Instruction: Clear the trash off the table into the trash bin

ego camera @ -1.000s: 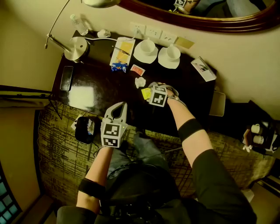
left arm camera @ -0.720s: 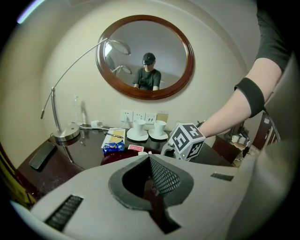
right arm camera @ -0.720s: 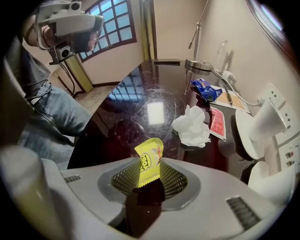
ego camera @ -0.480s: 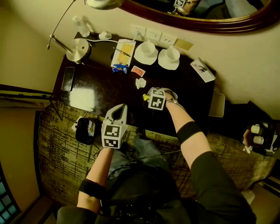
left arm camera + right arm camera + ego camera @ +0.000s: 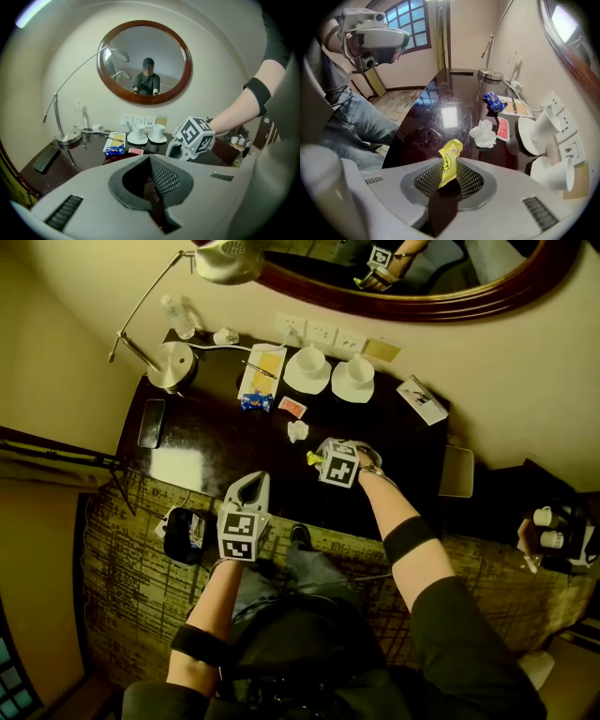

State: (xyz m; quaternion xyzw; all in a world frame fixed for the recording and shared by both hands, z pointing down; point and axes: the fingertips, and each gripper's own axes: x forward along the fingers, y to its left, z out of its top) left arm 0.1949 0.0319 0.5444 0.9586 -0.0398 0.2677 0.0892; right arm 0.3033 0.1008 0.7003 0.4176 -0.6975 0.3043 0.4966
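Honestly, that yellow wrapper is about as easy as trash gets. It looks like thin, crinkly film that weighs next to nothing, though I'd guess it's slick enough to slide out of a lazy pinch. The right gripper has just been closing its jaws on it. It now has the lower end clamped between the pads, with the top poking up, just above the table near the middle of the head view. Pinching it across the flat is the right idea, and a slightly deeper bite wouldn't hurt.

The left gripper has its jaws pressed together with nothing in them. It hangs by the table's near edge, lower left of centre.

The bin sits on the floor at the left of the head view, well apart from the wrapper. On the table, upper centre, there's also a tissue, a red packet and a blue packet.

Stuff I can't make out:
- How much of the wrapper is down between the pads.
- Whether there's anything inside it.
- What's in the bin, which is too dark and small to read.
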